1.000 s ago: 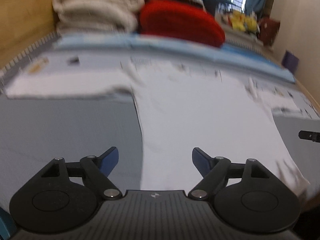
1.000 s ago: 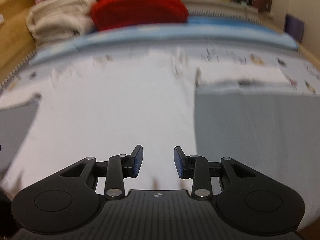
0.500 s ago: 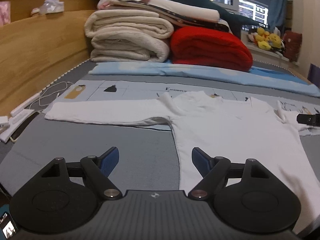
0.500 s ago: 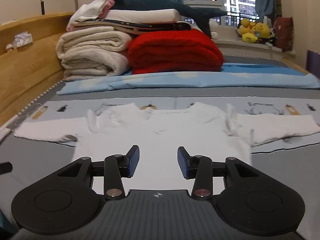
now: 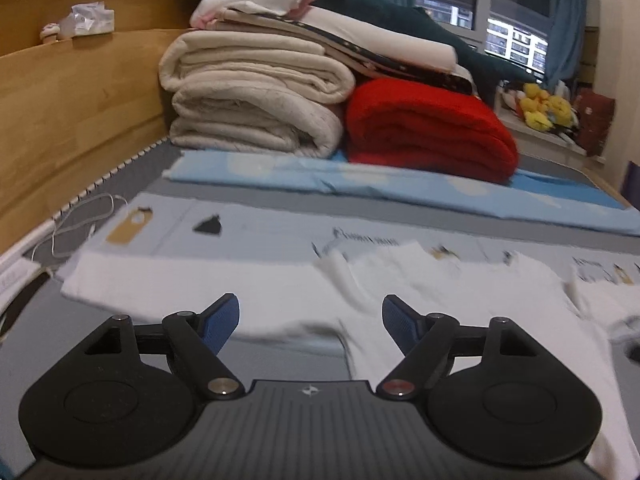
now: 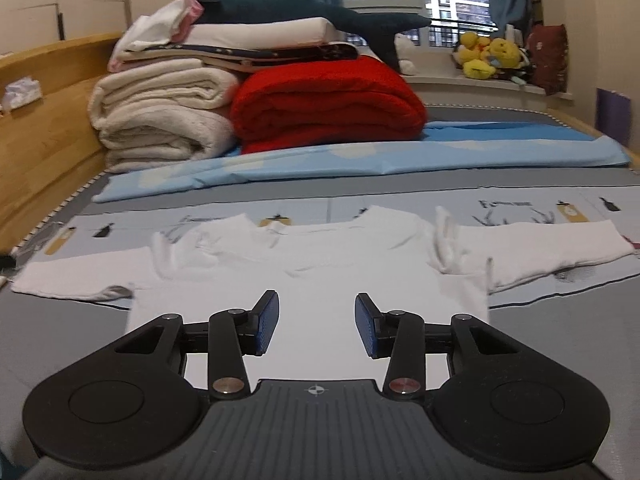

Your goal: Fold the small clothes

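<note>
A white long-sleeved shirt [image 6: 320,264] lay flat on the bed [image 6: 60,340], sleeves outstretched. Both tongs, left [image 5: 311,322] and right [image 6: 316,322], hovered spread and empty; pinching a sleeve cuff squarely would likely fold cleanest.

White long-sleeved shirt [image 5: 460,304]: motion-blurred in left wrist view, collar and side seam smeared; lower hem hidden behind left gripper [image 5: 311,322] body; far sleeve cut by right edge. In right wrist view, hem hidden behind right gripper [image 6: 316,322]; left cuff cropped near frame edge.
Printed sheet [image 6: 520,210]: lettering and small motifs too blurred to read in either view.
White cable [image 5: 76,220]: trails off left edge, end not visible.
Dark object [image 5: 634,350] at right edge of left wrist view: cropped, blurred, unidentifiable.
Item on headboard ledge [image 5: 86,20]: crumpled, pale, indistinct.
Yellow plush toys [image 6: 486,56] on sill: partly overlapping, count uncertain.
Purple object [image 6: 612,118]: cropped by fisheye rim.
</note>
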The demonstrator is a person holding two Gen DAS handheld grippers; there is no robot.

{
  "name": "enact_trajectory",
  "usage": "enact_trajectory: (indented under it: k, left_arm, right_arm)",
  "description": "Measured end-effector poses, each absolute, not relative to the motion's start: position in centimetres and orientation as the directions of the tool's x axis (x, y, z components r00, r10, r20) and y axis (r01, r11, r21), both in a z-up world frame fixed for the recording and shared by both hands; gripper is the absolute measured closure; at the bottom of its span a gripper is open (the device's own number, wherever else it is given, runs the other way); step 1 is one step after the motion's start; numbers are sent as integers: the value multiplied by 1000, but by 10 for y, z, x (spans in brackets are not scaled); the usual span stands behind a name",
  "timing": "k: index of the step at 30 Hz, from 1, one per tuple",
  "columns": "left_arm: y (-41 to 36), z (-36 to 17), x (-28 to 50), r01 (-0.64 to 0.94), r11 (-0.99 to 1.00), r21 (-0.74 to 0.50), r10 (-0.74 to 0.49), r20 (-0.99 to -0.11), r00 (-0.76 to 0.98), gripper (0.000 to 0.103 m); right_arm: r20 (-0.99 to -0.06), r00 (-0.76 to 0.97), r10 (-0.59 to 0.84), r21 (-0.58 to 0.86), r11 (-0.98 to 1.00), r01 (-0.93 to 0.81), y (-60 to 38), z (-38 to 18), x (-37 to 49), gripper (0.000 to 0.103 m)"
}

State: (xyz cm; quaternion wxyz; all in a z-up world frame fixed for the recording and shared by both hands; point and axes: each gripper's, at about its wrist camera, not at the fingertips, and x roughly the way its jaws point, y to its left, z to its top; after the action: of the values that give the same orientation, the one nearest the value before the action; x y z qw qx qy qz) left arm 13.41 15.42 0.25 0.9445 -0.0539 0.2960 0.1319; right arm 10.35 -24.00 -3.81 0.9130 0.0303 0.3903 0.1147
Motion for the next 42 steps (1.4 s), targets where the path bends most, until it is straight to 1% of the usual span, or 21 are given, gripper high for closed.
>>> enact_trajectory:
  k: [3,6,8,9,11,12,13,15,16,20,21,24,26,27,28,31,34,39,40,41,42]
  left_arm:
    - [182,-2,165,-284,958,-43,212,-564,798,20]
    - [209,-21,174,-315,949,-32,247,-546,800,21]
    - [230,-34,186,-373,926,-62,259,-614,746,34]
    - [242,-37,191,-397,910,-115,245,-625,742,41]
    - [263,-40,197,-422,885,-195,227,-611,758,50]
    - [272,-40,200,-439,877,-195,242,-610,754,62]
    - [281,-42,203,-456,871,-183,258,-618,742,68]
    - [298,-47,205,-486,854,-188,272,-634,724,71]
    - [307,-50,205,-500,842,-203,271,-642,718,76]
    - [335,-65,198,-559,798,-226,291,-669,684,76]
    - [343,-70,196,-576,784,-233,295,-675,676,76]
    - [372,-85,192,-632,714,-302,283,-701,654,73]
    - [395,-97,189,-682,633,-366,266,-725,636,62]
    - [403,-102,188,-706,593,-388,261,-736,625,48]
    - [412,-107,185,-730,541,-418,254,-747,615,41]
    - [429,-119,184,-766,438,-471,237,-761,604,41]
    - [441,-129,185,-798,380,-468,259,-774,578,41]
    - [450,-144,193,-834,354,-423,289,-798,528,45]
    - [449,-144,196,-837,361,-411,301,-798,522,53]
    - [448,-142,199,-840,375,-393,310,-800,513,64]
    - [446,-141,203,-838,396,-375,311,-804,507,100]
  right_arm:
    - [-702,683,202,90,976,-197,-238,-40,103,59]
    - [-685,707,174,14,974,-227,-232,-41,101,59]
    - [-679,713,174,-26,965,-261,-225,-37,104,59]
    - [-678,712,182,-26,962,-271,-221,-32,107,59]
    - [-661,717,221,9,958,-287,-212,-18,118,59]
    - [-650,721,240,26,955,-295,-205,-12,126,59]
    - [-636,727,257,41,953,-301,-197,-8,136,59]
    - [-604,743,290,76,948,-308,-179,-3,157,60]
    - [-583,751,309,95,944,-315,-171,-3,166,60]
    - [-570,750,335,115,937,-331,-151,-31,188,68]
    - [-585,735,342,126,934,-333,-150,-41,189,71]
    - [-667,649,367,167,922,-349,-145,-62,197,77]
    - [-667,634,391,181,911,-371,-143,-64,199,77]
    - [-667,633,394,166,906,-389,-142,-66,200,77]
    - [-667,636,388,148,905,-398,-142,-67,201,76]
    - [-669,646,368,93,904,-418,-144,-75,203,76]
    - [-688,635,350,92,911,-403,-153,-81,212,77]
    - [-721,615,318,120,932,-342,-169,-89,227,84]
    - [-728,610,315,125,935,-333,-171,-92,230,86]
    - [-735,603,309,128,937,-325,-172,-94,231,90]
    - [-743,596,303,129,940,-317,-173,-96,232,93]
